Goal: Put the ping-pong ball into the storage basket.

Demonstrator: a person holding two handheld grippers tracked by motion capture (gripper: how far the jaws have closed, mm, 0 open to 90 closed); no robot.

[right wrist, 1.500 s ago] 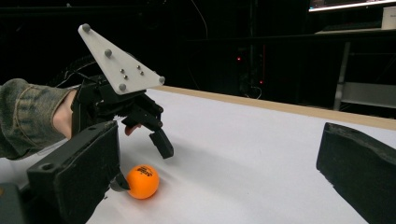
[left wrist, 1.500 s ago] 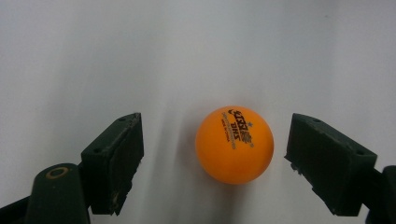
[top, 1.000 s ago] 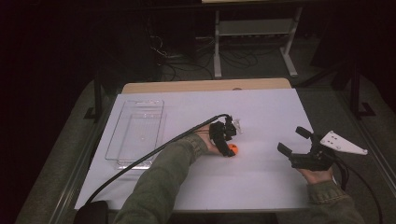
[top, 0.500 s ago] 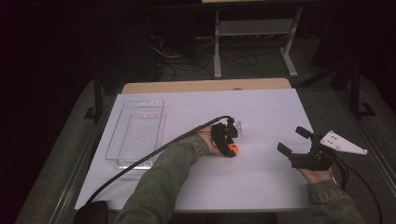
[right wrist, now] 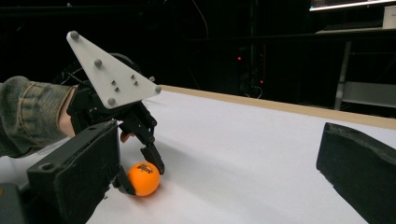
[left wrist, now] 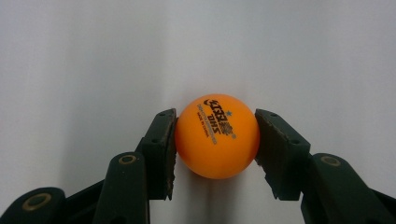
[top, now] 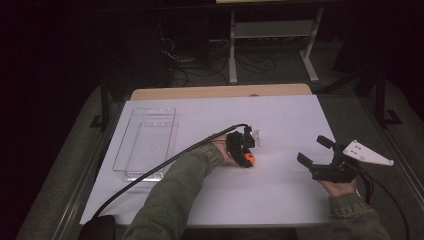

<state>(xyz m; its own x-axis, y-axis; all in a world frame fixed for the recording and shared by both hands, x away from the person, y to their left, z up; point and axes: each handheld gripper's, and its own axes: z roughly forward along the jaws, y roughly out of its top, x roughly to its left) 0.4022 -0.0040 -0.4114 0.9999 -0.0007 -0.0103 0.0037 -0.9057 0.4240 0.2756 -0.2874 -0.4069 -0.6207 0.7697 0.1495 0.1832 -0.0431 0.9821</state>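
Orange celluloid-like plastic, smooth and glossy with a printed logo: the table-tennis ball (left wrist: 217, 136) looks nearly weightless, hollow, stiff yet easily dented, and prone to rolling or squirting out of a pinch. It sits on the white matte worktop (top: 280, 125), well to the right of the clear plastic tray (top: 145, 142). The left gripper (left wrist: 216, 149) has just been closing, and its black ribbed pads now press the ball at its widest line, the safest hold. The right gripper (top: 314, 152) hovers wide open and empty, farther right of the tray.
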